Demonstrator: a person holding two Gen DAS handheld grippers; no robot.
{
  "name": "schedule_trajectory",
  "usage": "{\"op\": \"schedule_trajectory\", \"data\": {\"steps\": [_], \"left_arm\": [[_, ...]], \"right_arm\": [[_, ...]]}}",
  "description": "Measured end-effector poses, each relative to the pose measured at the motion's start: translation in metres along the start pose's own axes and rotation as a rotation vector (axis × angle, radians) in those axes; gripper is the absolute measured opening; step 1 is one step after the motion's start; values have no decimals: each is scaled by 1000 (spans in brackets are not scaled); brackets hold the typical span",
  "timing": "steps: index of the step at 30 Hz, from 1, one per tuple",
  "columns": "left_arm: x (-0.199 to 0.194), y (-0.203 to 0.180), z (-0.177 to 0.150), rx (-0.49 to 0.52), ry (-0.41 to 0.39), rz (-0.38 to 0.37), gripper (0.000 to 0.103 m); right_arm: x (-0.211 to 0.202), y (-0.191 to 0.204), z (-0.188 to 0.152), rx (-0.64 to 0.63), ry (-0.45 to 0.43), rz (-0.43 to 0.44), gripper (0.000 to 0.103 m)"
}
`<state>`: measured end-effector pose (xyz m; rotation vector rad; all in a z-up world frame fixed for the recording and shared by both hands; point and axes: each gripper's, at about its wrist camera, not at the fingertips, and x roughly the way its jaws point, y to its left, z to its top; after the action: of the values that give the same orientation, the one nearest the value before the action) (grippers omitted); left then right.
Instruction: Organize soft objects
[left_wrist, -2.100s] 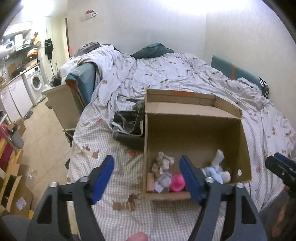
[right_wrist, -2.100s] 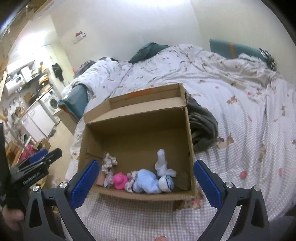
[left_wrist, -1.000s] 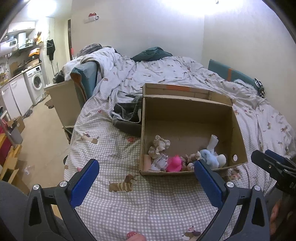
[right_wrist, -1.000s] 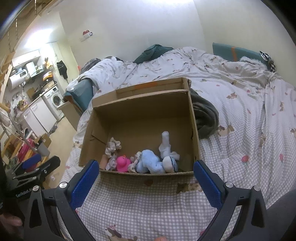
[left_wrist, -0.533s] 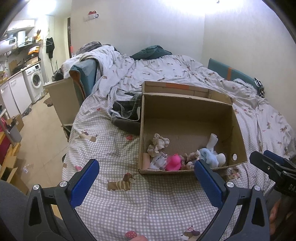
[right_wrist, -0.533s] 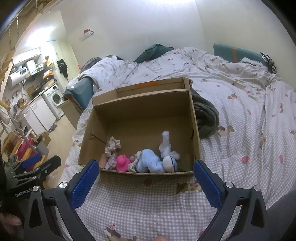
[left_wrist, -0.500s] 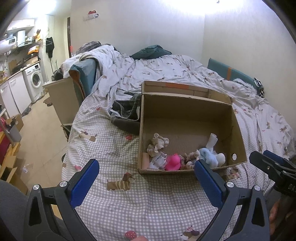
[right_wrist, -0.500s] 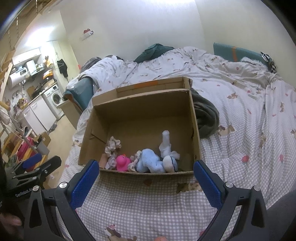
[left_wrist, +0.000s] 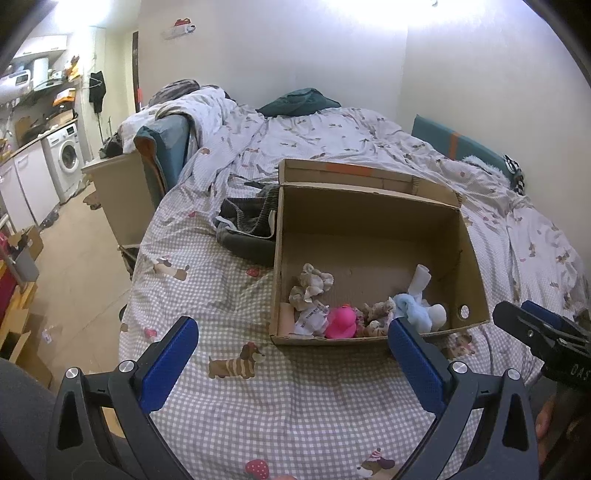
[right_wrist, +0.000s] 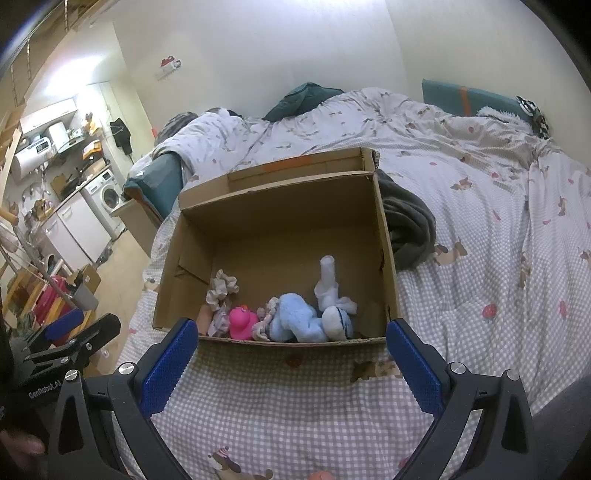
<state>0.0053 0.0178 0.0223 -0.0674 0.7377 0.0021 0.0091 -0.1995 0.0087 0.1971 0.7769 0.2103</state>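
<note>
An open cardboard box (left_wrist: 369, 206) (right_wrist: 280, 221) sits on the bed. Along its near wall lie a pink rubber duck (left_wrist: 340, 322) (right_wrist: 241, 321), a light blue plush (left_wrist: 410, 308) (right_wrist: 295, 319), a white sock (left_wrist: 421, 277) (right_wrist: 328, 280), a beige scrunchie (left_wrist: 312, 282) (right_wrist: 221, 286) and other small soft items. My left gripper (left_wrist: 291, 354) is open and empty, held above the checked sheet in front of the box. My right gripper (right_wrist: 291, 350) is open and empty too, just before the box's near edge. Each gripper shows at the edge of the other's view.
A dark grey garment (left_wrist: 247, 229) (right_wrist: 406, 229) lies beside the box. A rumpled duvet (left_wrist: 295, 140) and teal pillows (right_wrist: 465, 96) cover the far bed. The floor, a washing machine (left_wrist: 68, 158) and cardboard boxes are at the left.
The left gripper's jaws opened wide two seconds ago. Both grippers drew back from the box, then held nearly still over the last half second.
</note>
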Motion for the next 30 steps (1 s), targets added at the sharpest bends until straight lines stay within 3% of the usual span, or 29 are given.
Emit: {"op": "schedule_trajectory", "data": {"steps": [30], "left_arm": [[0,3,0,-14,4,-11,103]], "right_arm": [[0,1,0,2,0,1,103]]}}
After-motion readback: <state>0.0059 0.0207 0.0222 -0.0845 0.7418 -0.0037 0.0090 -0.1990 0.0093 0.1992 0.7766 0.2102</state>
